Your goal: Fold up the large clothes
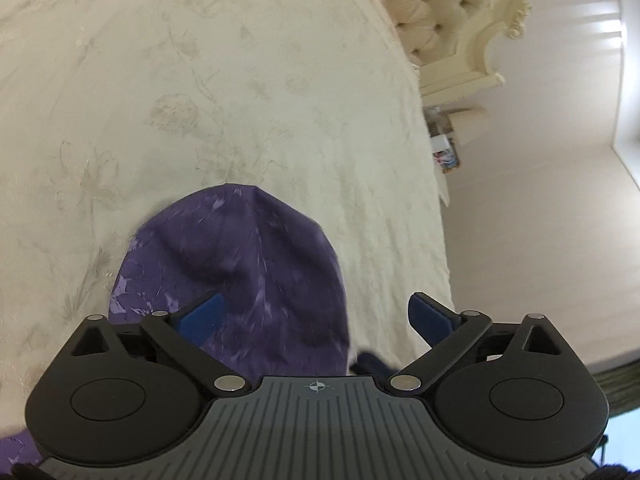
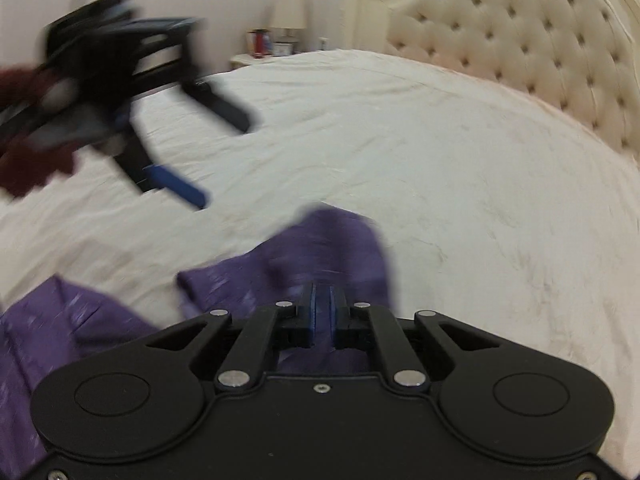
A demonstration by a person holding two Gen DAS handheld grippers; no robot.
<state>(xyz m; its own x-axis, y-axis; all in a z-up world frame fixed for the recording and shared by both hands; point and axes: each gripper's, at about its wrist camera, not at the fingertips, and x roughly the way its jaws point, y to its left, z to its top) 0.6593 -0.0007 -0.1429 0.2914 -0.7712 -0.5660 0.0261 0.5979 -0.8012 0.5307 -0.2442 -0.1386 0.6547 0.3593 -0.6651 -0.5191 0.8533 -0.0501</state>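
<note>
A purple patterned garment (image 1: pixel 236 268) lies on the cream bedspread (image 1: pixel 200 80). My left gripper (image 1: pixel 316 314) is open and empty, held above the garment's rounded end. In the right wrist view my right gripper (image 2: pixel 321 308) is shut on a bunched fold of the purple garment (image 2: pixel 320 248), lifted a little off the bed. The left gripper (image 2: pixel 224 156) also shows there at upper left, blurred, its fingers spread wide over the bare bedspread (image 2: pixel 440 140). More of the garment trails to the lower left.
A tufted cream headboard (image 2: pixel 520 40) stands at the far end of the bed. A nightstand with a lamp (image 2: pixel 288 16) and small items sits beyond the bed's far corner. The bed's edge and pale floor (image 1: pixel 540 220) lie to the right in the left wrist view.
</note>
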